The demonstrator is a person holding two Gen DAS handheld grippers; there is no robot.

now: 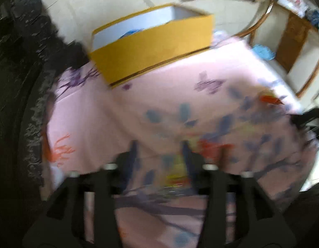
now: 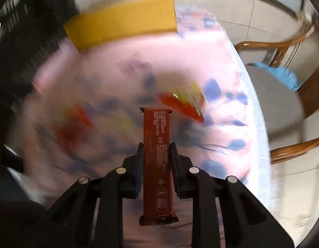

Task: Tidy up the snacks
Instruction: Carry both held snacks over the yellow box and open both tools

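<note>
A table under a pink cloth (image 1: 122, 111) printed with blue leaves, purple butterflies and dark branches fills both wrist views, with pale floor tiles beyond it; much of the cloth is smeared by motion blur.

Nearest in the right wrist view, the right gripper (image 2: 156, 146) is clamped on a long reddish-brown foil-wrapped snack bar (image 2: 156, 136), its two black fingers pressing the bar's long sides. The bar lies along the fingers, one crimped end near the camera, the other reaching out over the cloth. Just past that far end lies a red and yellow snack packet (image 2: 185, 103), blurred, flat on the cloth.

In the left wrist view the left gripper (image 1: 160, 146) hangs over the cloth with its fingers apart and nothing between them. Blurred red and yellow wrappers (image 1: 200, 146) lie on the cloth right around its fingertips; whether they touch cannot be told.

Farther off, an open yellow cardboard box with a white inside (image 1: 153, 49) stands at the table's far edge, something blue showing within. Beyond the table stands a wooden chair (image 2: 283, 47) with a blue cloth (image 2: 281, 74) on its grey seat.
</note>
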